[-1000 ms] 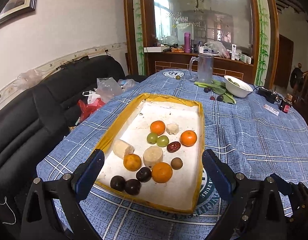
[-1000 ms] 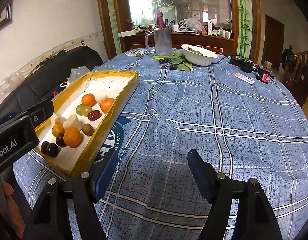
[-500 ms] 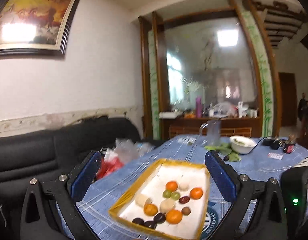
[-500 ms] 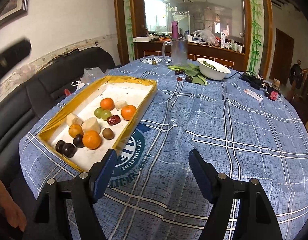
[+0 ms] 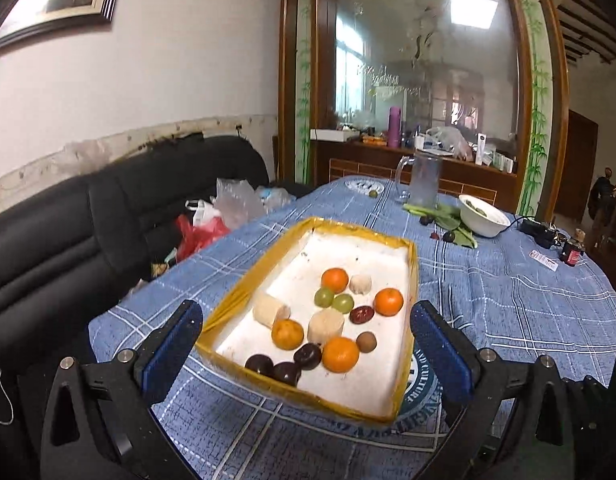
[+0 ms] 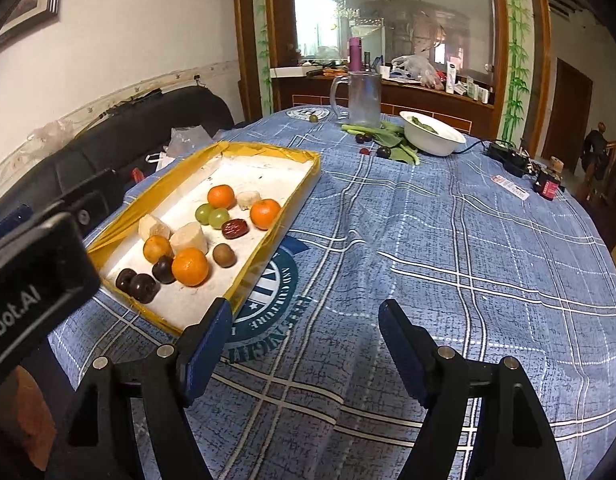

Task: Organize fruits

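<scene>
A yellow-rimmed white tray [image 5: 244, 288] lies on the blue checked tablecloth and also shows in the right wrist view [image 6: 304, 184]. It holds several oranges [image 5: 340, 354], two green grapes [image 5: 333, 299], dark plums [image 5: 286, 372], a red date [image 5: 362, 314], a brown fruit [image 5: 366, 342] and pale banana chunks [image 5: 326, 325]. My left gripper [image 5: 306, 346] is open and empty, held above the tray's near end. My right gripper [image 6: 304, 338] is open and empty over bare cloth, right of the tray.
At the table's far end stand a glass jug [image 6: 362, 98], a white bowl [image 6: 432, 138], green leaves with loose plums [image 6: 382, 151] and a small green fruit [image 6: 314, 118]. A charger and small items [image 6: 546, 184] lie far right. A black sofa with bags [image 5: 212, 216] is left.
The left gripper tipped up toward the wall, then came back down toward the tray. The right gripper moved slightly left and nearer the tray. Both stayed open.
</scene>
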The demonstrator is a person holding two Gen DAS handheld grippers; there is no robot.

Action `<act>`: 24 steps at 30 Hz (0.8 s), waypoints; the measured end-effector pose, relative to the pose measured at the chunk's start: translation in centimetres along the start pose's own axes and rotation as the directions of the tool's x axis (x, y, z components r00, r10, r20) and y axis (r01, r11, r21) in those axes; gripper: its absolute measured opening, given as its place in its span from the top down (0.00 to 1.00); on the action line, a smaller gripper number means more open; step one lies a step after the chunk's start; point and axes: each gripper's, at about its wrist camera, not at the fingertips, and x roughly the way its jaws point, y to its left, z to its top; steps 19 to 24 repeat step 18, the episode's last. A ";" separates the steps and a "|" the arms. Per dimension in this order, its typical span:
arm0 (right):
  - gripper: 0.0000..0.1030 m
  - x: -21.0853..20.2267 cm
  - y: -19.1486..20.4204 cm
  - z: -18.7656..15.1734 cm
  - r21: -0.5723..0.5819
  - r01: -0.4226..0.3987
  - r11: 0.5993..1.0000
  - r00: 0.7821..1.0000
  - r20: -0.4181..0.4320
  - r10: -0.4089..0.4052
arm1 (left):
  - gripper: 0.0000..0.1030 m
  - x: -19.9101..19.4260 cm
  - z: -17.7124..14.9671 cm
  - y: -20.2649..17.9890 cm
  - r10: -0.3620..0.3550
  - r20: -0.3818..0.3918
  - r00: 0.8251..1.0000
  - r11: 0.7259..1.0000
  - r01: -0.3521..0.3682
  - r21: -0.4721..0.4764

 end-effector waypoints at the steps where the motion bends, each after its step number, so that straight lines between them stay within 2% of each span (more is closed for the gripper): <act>1: 0.22 0.1 0.3 0.0 -0.011 -0.001 1.000 1.000 -0.006 0.000 | 0.00 0.0 -0.1 0.1 0.003 -0.009 1.000 1.000 -0.003 -0.002; 11: 0.22 1.3 1.5 0.1 -0.044 -0.008 0.999 0.999 -0.041 0.006 | 0.00 1.2 -0.7 0.9 -0.011 -0.087 0.996 1.000 0.010 -0.016; 18: 0.22 1.7 1.4 0.0 -0.037 -0.010 0.999 0.998 -0.056 0.008 | 0.00 1.8 -1.0 0.6 -0.010 -0.127 0.992 1.000 0.011 0.009; 24: 0.22 1.7 1.4 0.0 -0.037 -0.010 0.999 0.998 -0.056 0.008 | 0.00 1.8 -1.0 0.6 -0.010 -0.127 0.992 1.000 0.011 0.009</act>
